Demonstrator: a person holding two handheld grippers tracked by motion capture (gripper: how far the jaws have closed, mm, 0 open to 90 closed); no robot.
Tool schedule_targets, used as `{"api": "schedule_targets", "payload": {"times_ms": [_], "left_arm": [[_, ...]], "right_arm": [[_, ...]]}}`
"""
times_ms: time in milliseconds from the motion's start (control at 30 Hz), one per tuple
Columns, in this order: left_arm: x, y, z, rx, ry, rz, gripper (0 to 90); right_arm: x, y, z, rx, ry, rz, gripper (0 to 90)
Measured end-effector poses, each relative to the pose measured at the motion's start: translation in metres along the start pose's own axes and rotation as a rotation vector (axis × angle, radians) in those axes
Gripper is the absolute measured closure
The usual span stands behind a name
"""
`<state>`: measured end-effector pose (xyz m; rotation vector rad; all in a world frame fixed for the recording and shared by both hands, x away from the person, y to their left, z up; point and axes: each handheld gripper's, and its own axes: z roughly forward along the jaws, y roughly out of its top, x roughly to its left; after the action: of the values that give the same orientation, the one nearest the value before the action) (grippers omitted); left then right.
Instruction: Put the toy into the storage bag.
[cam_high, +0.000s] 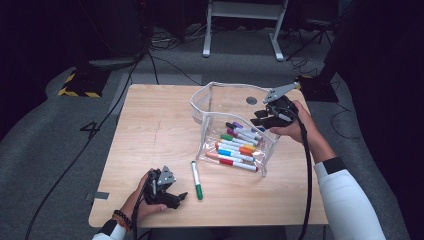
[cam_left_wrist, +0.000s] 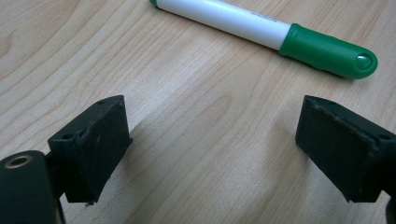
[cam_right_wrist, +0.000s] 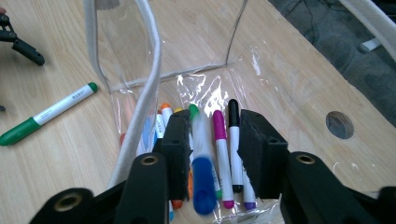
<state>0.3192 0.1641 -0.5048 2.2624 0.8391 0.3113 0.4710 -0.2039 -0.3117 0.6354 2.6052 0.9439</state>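
- Two hand-held black grippers work at the pale wooden table (cam_high: 150, 150); the right gripper (cam_right_wrist: 214, 144) hangs over the clear plastic pouch (cam_high: 210, 100) of coloured markers (cam_high: 240, 145); its jaws stand parted, and a blurred blue-capped marker (cam_right_wrist: 201, 179) sits between them, pads not pressing it
- left gripper (cam_left_wrist: 212, 140) rests low, released wide, nothing between its jaws; the green-capped white marker (cam_left_wrist: 271, 39) lies on bare wood just beyond them, outside the pouch

Markers (cam_high: 239, 147) in pouch (cam_high: 210, 102); 1 marker (cam_high: 196, 179) left of pouch.
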Motion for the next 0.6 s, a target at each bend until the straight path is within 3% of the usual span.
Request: {"api": "schedule_targets", "payload": {"times_ms": [133,267,500,600], "left_arm": [[0.000,0.000,0.000,0.000,0.000,0.000,10.1],[0.000,0.000,0.000,0.000,0.000,0.000,10.1],[0.000,0.000,0.000,-0.001,0.001,0.001,10.1],[0.000,0.000,0.000,-0.002,0.002,-0.001,10.1]], "right_arm": [[0.003,0.000,-0.009,-0.040,-0.039,0.009,54.7],[0.014,0.000,-0.034,-0.141,-0.046,0.017,50.9],[0.060,-0.012,-0.082,-0.264,-0.064,-0.030,42.9],[0.080,-0.021,-0.087,-0.289,-0.046,-0.033,39.9]]}}
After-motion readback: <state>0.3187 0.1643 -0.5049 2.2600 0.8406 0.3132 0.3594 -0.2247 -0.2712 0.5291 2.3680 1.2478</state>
